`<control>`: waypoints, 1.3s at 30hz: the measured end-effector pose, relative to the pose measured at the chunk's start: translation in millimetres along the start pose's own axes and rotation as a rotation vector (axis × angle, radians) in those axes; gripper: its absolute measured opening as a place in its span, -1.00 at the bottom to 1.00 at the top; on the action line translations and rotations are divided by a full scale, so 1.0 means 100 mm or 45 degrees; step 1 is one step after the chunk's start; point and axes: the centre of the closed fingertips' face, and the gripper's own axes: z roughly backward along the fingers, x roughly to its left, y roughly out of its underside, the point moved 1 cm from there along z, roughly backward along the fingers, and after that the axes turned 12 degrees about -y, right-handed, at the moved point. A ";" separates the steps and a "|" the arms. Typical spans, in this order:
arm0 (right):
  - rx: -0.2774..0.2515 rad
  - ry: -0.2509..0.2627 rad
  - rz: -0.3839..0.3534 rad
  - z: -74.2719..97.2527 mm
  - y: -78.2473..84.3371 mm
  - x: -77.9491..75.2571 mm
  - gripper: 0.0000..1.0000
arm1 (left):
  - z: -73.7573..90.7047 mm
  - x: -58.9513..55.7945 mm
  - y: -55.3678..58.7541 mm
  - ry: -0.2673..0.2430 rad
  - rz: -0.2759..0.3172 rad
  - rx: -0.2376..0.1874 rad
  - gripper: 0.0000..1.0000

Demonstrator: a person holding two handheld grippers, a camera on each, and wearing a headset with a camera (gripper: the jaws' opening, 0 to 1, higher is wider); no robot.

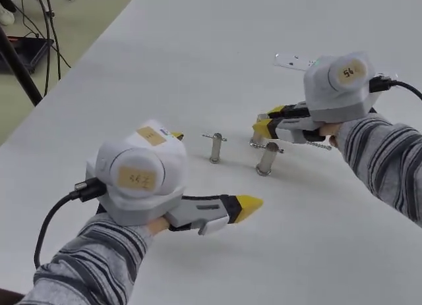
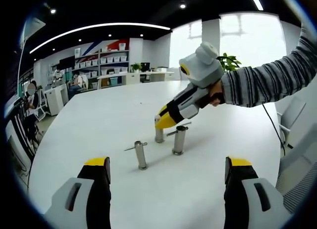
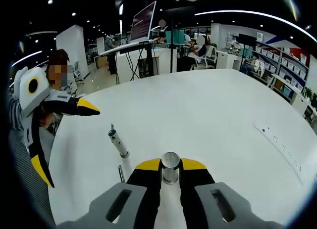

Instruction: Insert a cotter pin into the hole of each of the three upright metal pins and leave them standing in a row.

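At the lower centre of the right gripper view, the right gripper (image 3: 170, 167) was clenched on an upright metal pin (image 3: 170, 160). The left gripper (image 2: 167, 163) hung released at the bottom of its own view, jaws wide apart and holding nothing. In the middle of the head view, a second pin (image 1: 215, 150) and a third pin (image 1: 267, 160) stood on the white table (image 1: 198, 55), each with a cotter pin (image 1: 212, 137) crossing its top.

The table (image 1: 198, 68) is white, smooth and matt. The pins (image 1: 215, 149) are bare grey metal with a soft sheen; the pin (image 3: 170, 161) between the right gripper's (image 3: 170, 166) jaws has a bright, polished top. The cotter pins (image 1: 214, 138) are thin metal wire. The left gripper (image 2: 168, 163) and the right one are matt pale-grey plastic with smooth yellow and black jaw ends. The sleeves (image 1: 386, 160) are striped knit cloth.
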 end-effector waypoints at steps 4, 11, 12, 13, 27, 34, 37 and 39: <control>0.003 0.025 -0.018 0.14 0.09 0.00 -0.84 | 0.00 -0.02 0.01 0.007 -0.003 0.007 0.91; 0.006 0.058 -0.028 0.35 0.23 -0.02 -0.84 | 0.00 -0.02 0.00 0.003 0.005 -0.003 0.96; 0.006 0.062 -0.029 0.38 0.24 -0.02 -0.84 | 0.00 -0.02 0.01 0.005 0.005 -0.002 0.96; 0.006 0.065 -0.031 0.41 0.25 -0.01 -0.84 | 0.00 -0.03 0.01 0.009 0.010 -0.001 0.96; 0.018 0.075 -0.024 0.64 0.42 0.12 -0.84 | 0.01 -0.05 0.01 0.015 0.010 -0.006 0.97; 0.011 0.072 -0.036 0.68 0.45 0.30 -0.84 | 0.02 -0.07 0.00 0.028 0.012 -0.010 0.97; 0.016 0.062 -0.035 0.67 0.48 0.42 -0.84 | 0.02 -0.08 -0.01 0.031 0.013 -0.013 0.97; 0.024 0.059 -0.027 0.66 0.50 0.48 -0.84 | 0.02 -0.08 -0.01 0.032 0.015 -0.012 0.97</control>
